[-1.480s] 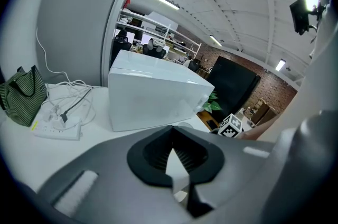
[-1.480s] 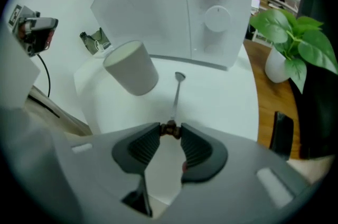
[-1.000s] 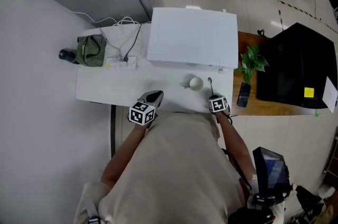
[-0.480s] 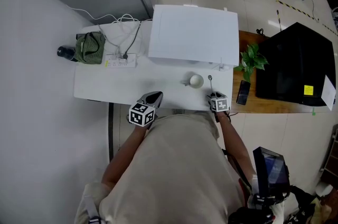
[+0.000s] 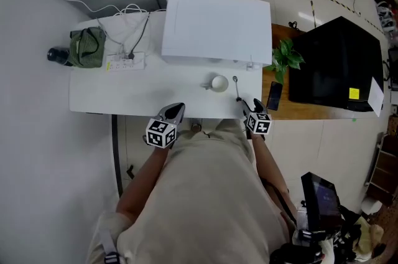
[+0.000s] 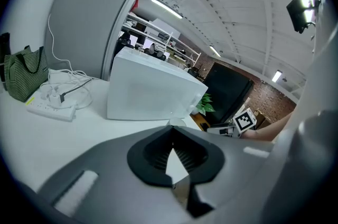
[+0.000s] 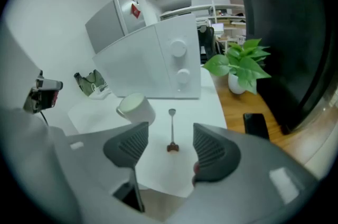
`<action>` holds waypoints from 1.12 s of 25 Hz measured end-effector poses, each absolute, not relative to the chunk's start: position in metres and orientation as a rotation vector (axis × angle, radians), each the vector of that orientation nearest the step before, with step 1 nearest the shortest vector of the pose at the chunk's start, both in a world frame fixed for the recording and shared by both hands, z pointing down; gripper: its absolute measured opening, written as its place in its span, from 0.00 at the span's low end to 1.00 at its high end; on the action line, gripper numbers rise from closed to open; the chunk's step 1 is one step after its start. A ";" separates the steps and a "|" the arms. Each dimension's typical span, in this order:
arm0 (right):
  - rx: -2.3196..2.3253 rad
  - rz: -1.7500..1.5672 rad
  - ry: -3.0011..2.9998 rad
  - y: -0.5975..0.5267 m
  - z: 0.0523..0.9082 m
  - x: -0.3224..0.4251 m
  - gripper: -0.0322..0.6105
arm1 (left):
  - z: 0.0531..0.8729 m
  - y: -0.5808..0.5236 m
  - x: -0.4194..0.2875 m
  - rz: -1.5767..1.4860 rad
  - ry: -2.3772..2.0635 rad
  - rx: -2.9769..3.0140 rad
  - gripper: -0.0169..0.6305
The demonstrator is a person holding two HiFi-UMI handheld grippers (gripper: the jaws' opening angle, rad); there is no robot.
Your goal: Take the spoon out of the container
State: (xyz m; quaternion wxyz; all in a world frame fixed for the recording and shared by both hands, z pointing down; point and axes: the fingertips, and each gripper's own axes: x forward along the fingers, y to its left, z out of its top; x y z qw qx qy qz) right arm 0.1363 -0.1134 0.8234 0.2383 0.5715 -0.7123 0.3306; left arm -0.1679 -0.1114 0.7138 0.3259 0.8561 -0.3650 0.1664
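Spoon (image 7: 171,130) lies flat on the tabletop (image 7: 158,175) just ahead of the right claw (image 7: 170,136), out of the cup (image 7: 134,106) that stands ahead and to its left. This claw has just been opening and is wide, holding nothing; the left claw (image 6: 171,143) is shut and empty. To finish well, I think it should pull away without bumping the spoon or cup.

Beige short-sleeved shirt (image 5: 208,194); grey left gripper (image 5: 176,109) and right gripper (image 5: 249,106); black ribbed pads (image 7: 127,146); black-and-white marker cubes (image 5: 161,133).
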 end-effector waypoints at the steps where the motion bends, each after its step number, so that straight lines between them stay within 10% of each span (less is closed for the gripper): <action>1: 1.538 0.903 -1.942 -0.111 0.827 0.137 0.47 | 0.715 -0.111 -0.167 0.428 -0.963 2.247 0.03; 18: 0.862 -0.042 -1.705 -0.057 0.855 0.242 0.46 | 0.700 -0.052 -0.150 0.509 -1.280 2.179 0.03; 28: 1.035 -0.270 -2.092 -0.049 0.706 0.167 0.46 | 0.673 0.038 -0.069 0.502 -1.267 2.287 0.03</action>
